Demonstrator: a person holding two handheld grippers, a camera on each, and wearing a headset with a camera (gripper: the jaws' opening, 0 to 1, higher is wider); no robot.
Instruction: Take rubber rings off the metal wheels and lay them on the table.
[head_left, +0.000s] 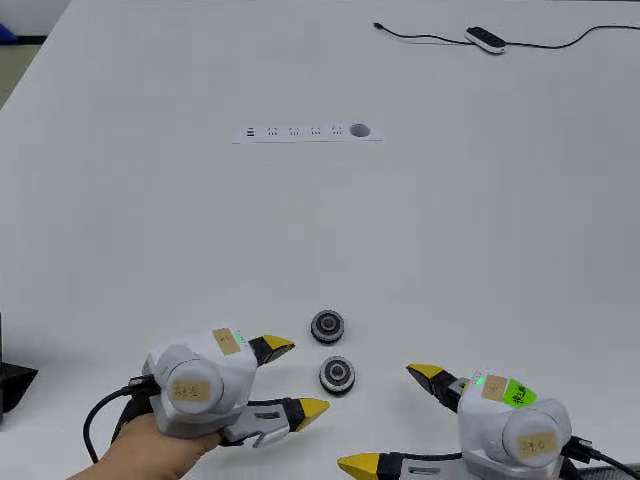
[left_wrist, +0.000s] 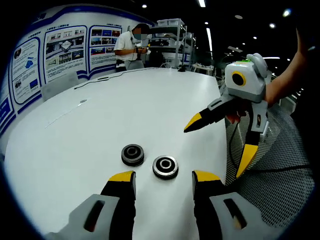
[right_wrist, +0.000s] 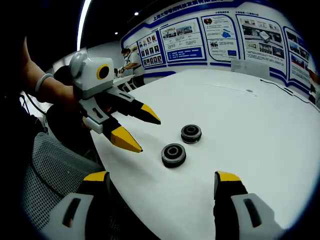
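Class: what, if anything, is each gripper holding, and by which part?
Nothing is held. The left gripper and right gripper are both open and empty; the nearer wheel and farther wheel lie on the table, touched by neither.

Bright, even overhead light; fisheye-warped edges.

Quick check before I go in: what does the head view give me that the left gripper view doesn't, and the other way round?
Head view's extras: a white power strip farther up the table and a black cable with a small dark device near the far edge.
Left gripper view's extras: wall posters, a person standing beyond the table, shelving and a mesh chair.
Shared: the white table, the two wheels lying flat side by side, the left gripper and the right gripper, both with fingers open and holding nothing.
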